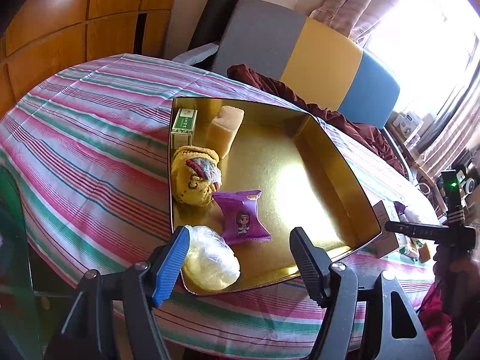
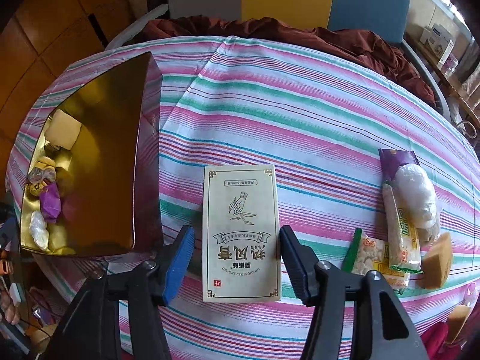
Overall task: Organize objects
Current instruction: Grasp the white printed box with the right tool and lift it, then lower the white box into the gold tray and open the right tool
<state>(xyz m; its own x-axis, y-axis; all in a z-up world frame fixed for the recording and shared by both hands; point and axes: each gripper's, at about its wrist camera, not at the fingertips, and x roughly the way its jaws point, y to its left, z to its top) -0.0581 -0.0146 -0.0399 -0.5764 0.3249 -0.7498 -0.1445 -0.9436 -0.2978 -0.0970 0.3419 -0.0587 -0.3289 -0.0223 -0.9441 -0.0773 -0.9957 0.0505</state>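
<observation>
Two wrist views of a sorting task on a table under a striped cloth (image 2: 300, 114). The gold tin (image 1: 339, 162) sits open at the left of the table and serves as the collecting place: along its left wall lie, from far to near, a small green box (image 1: 183, 127), a tan sponge block (image 1: 225, 126), a yellow patterned bundle (image 1: 193, 180), a purple snack packet (image 1: 243, 217) and a clear-wrapped white bun (image 1: 211, 261), ranked close together so that the right part of the floor stays free for more. The left gripper (image 1: 240, 265) hovers over the tin's near corner with jaws apart and nothing pressed between them, the bun just beside its blue pad, probably only standing by. The right gripper (image 2: 237, 262) points steeply down at a cream carton (image 2: 241, 234) lying flat just right of the tin; its jaws stand open astride the carton's near end, pads clear of both long edges, a pose suited to closing on the narrow width. Far right wait the unsorted items: a purple-topped wrapped roll (image 2: 411, 189), yellow snack bars (image 2: 390, 255) and a second sponge block (image 2: 438, 261)
</observation>
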